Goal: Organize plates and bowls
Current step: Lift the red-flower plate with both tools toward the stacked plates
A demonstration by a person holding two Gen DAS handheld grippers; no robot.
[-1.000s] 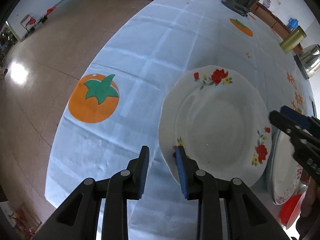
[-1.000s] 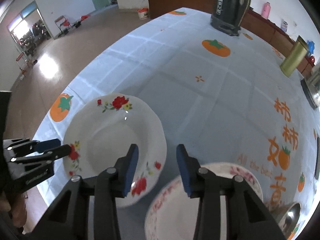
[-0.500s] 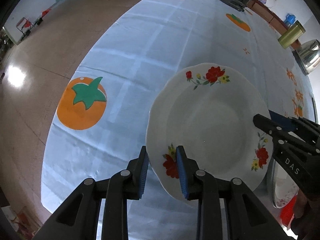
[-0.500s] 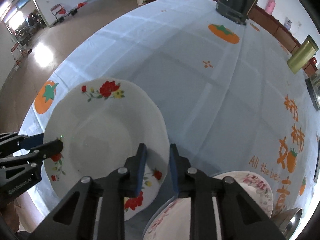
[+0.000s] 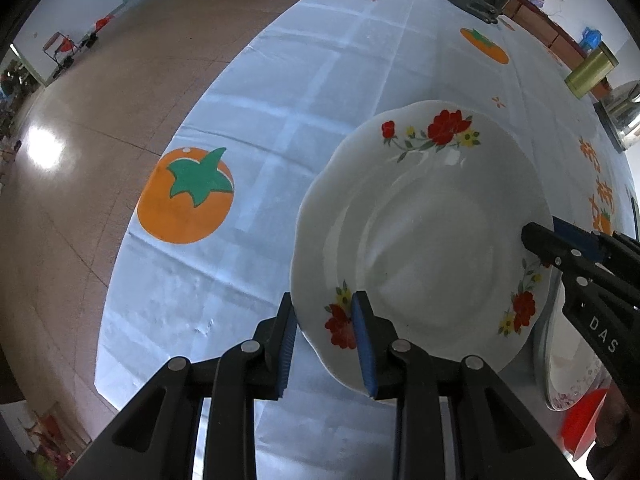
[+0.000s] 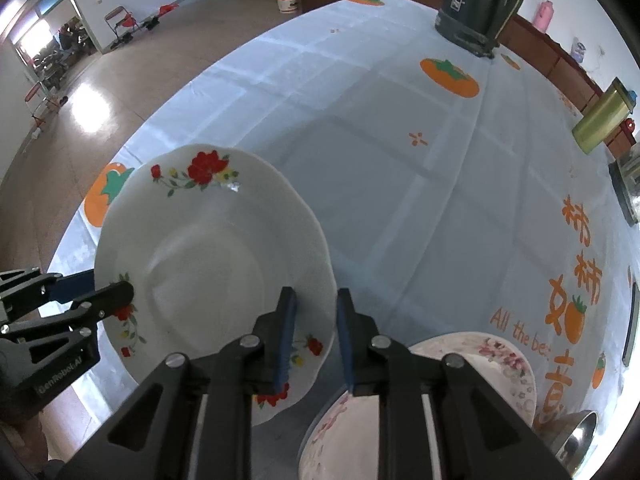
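A white plate with red flowers (image 5: pixel 424 240) is held up off the blue tablecloth (image 5: pixel 320 80). My left gripper (image 5: pixel 325 332) is shut on its near rim. My right gripper (image 6: pixel 314 332) is shut on the plate's opposite rim, and the plate (image 6: pixel 208 264) fills the left of the right wrist view. The right gripper also shows in the left wrist view (image 5: pixel 560 248) at the plate's right edge. The left gripper shows in the right wrist view (image 6: pixel 92 292) at the plate's left edge. A pink-flowered bowl (image 6: pixel 480 368) sits below right of the plate.
A dark kettle (image 6: pixel 476 4) stands at the table's far end. A gold tin (image 6: pixel 600 120) and a steel pot (image 5: pixel 624 108) are at the far right. A steel bowl (image 6: pixel 576 436) and a red dish (image 5: pixel 584 424) lie near the bowl. The table's left edge drops to the floor.
Both grippers closed on the flowered plate's opposite rims and lifted it off the tablecloth; the plate now sits higher and tilted in both views.
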